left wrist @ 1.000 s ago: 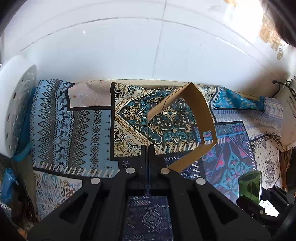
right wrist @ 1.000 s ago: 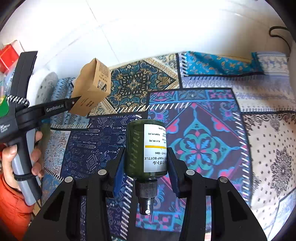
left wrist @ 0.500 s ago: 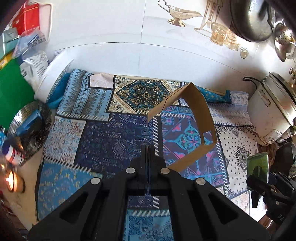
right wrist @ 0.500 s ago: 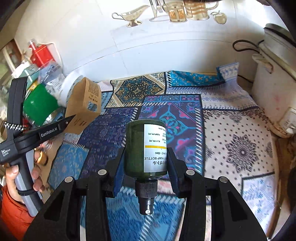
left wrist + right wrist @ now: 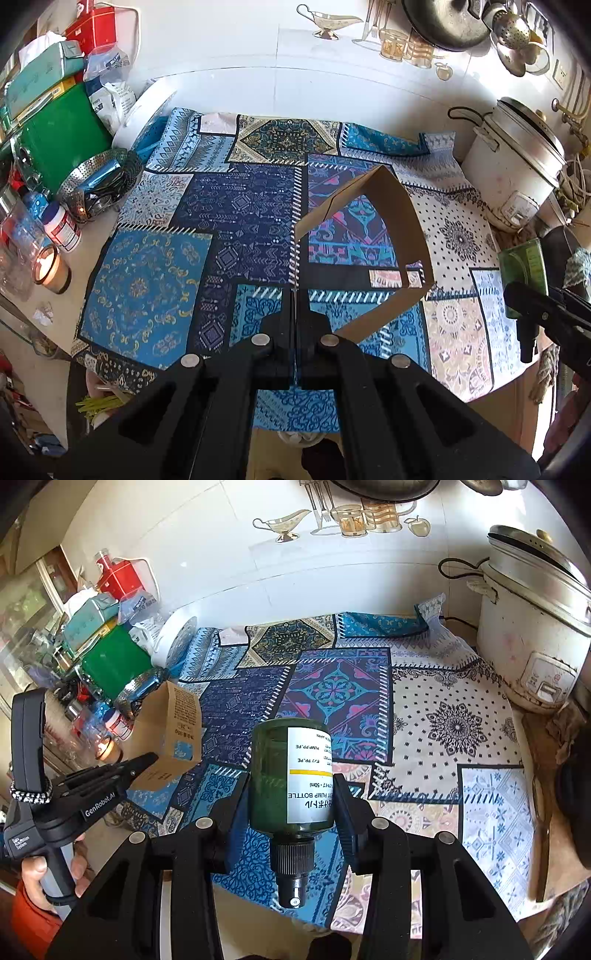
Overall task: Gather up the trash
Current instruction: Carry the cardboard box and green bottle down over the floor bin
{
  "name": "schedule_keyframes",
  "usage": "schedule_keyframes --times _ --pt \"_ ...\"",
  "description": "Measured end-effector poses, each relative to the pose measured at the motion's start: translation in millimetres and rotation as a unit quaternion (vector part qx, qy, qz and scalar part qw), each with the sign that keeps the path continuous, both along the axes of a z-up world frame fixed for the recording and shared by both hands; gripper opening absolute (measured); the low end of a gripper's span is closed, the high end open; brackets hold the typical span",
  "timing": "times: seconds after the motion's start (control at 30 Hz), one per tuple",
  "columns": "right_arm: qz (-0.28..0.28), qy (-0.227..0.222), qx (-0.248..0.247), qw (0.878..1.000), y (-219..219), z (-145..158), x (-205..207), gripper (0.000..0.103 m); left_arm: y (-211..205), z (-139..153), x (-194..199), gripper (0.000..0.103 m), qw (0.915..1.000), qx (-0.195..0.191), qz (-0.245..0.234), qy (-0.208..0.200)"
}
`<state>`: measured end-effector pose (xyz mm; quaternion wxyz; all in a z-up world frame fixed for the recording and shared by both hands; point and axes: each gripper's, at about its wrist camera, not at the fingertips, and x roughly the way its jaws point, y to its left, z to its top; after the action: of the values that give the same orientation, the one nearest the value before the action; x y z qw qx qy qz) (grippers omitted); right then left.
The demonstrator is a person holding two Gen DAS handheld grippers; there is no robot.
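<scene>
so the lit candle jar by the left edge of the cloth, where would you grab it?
Grip the candle jar low on its glass wall, coming in level from the cloth side. The flame sits at the open top, so avoid coming from above. The white pill bottle and clear plastic crowd its far side. Both grippers are full, so one must unload first.

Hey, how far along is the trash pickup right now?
Pickup looks done: the patterned cloth shows nothing loose lying on it. In hand: the left tool is shut on an open brown cardboard box, and the right tool clamps a green pump bottle, nozzle toward the camera. Left: dropping both into a bin, which neither view shows.
</scene>
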<state>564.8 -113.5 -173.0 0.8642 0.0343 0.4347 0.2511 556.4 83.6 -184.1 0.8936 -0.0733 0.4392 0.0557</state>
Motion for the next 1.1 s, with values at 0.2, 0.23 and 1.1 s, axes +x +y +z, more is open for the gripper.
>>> schedule_keyframes --times 0.2,0.23,1.1 --pt "-0.021 0.004 -0.004 1.000 7 -10 -52 0.039 -2 -16 -50 0.000 0.9997 -0.007 -0.021 0.009" --pt "-0.025 0.004 -0.003 1.000 9 -12 -62 0.039 -1 -19 -61 0.000 0.9995 -0.010 -0.027 0.010" --pt "-0.052 0.181 -0.061 0.980 -13 -202 -190 0.039 -17 -218 -192 0.000 0.9806 -0.007 -0.056 0.188"
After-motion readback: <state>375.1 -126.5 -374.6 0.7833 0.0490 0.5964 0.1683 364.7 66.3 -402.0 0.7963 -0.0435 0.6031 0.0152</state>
